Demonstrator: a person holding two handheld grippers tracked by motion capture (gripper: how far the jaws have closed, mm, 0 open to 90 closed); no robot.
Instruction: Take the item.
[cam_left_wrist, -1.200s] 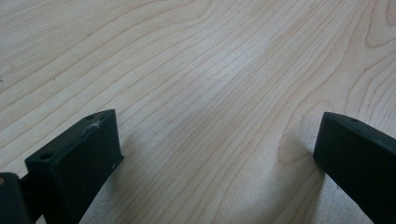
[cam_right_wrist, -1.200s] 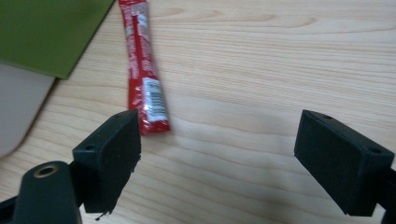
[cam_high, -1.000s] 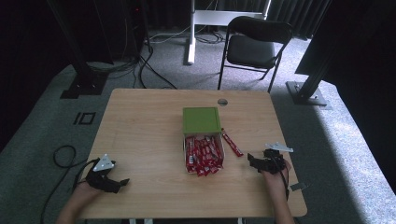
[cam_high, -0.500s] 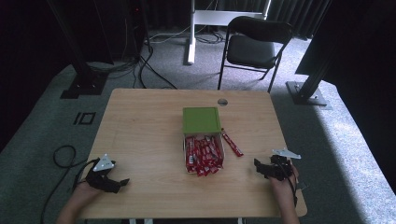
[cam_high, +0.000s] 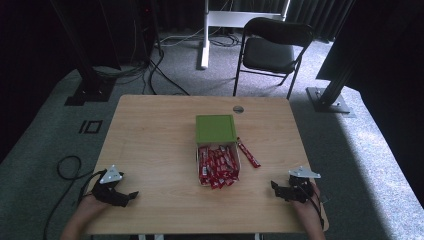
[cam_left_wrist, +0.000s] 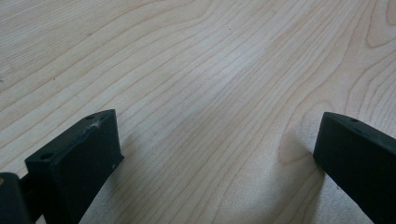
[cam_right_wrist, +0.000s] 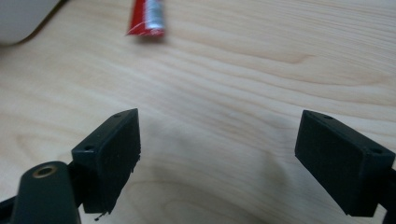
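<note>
A white box (cam_high: 198, 161) holding several red packets (cam_high: 218, 165) sits mid-table, its green lid (cam_high: 215, 128) lying just behind it. One red packet (cam_high: 248, 153) lies loose on the wood to the box's right; its end (cam_right_wrist: 147, 16) appears at the top of the right gripper view. My left gripper (cam_high: 133, 195) rests open on the table's near left corner, its jaws wide over bare wood (cam_left_wrist: 210, 140). My right gripper (cam_high: 274, 186) rests open near the right front corner, nothing between its jaws (cam_right_wrist: 217, 144).
The wooden table (cam_high: 150, 135) has a small round grommet (cam_high: 238, 108) near its far edge. Behind it stand a black folding chair (cam_high: 274, 50), stand bases (cam_high: 330, 100) and cables (cam_high: 67, 165) on the grey carpet.
My right gripper has drawn back from beside the loose packet toward the table's front right corner. The left gripper has not moved.
</note>
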